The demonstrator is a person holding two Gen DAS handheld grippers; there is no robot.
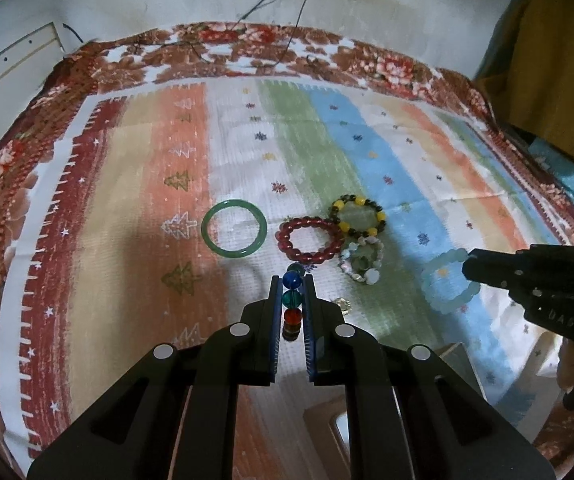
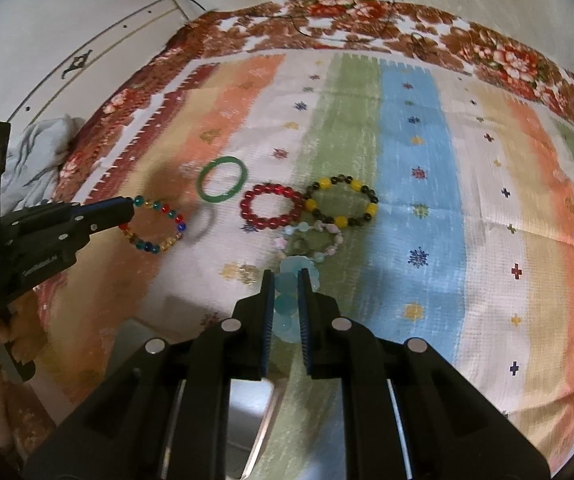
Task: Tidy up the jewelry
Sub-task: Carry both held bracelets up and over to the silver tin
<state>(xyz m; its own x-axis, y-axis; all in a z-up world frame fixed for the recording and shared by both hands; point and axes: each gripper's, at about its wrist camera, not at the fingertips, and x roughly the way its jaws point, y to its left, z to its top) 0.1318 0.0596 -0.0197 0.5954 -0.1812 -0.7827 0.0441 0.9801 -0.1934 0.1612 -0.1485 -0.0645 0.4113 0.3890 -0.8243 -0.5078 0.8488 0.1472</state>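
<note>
Left gripper (image 1: 292, 300) pinched on multicolour bead bracelet (image 2: 155, 224), right gripper (image 2: 287, 300) on pale aqua bracelet (image 1: 449, 280), both light, floppy, probably slippery, best taken across beads; farther on cloth (image 2: 487, 200), red bracelet (image 2: 273, 208) and stiff green bangle (image 1: 234, 227).

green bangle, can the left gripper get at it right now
Probably not yet. The way to the green bangle looks free, lying apart on the cloth, but the left gripper is shut on the multicolour bead bracelet and would need to put that down first.
</note>
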